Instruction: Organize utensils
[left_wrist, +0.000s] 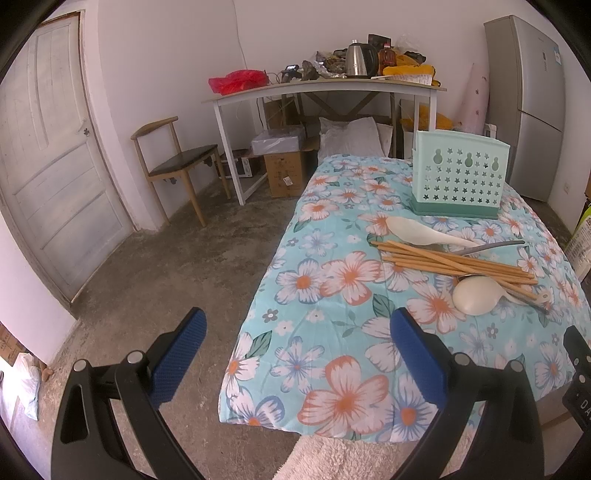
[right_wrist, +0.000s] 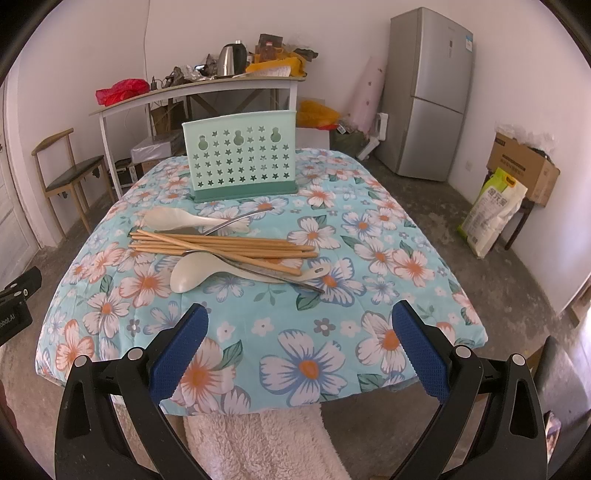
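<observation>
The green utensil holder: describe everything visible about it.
The green utensil holder is a mint plastic box standing upright on a darker green base, at the far end of the floral cloth. Its facing wall is pierced with star cutouts and three gourd-shaped holes. Nothing shows above its rim; the utensil pile lies apart in front.

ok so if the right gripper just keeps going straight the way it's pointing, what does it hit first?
Probably the near white spoon at the front of the utensil pile, though depth is unclear. The right gripper hangs open over the floral cloth.
</observation>
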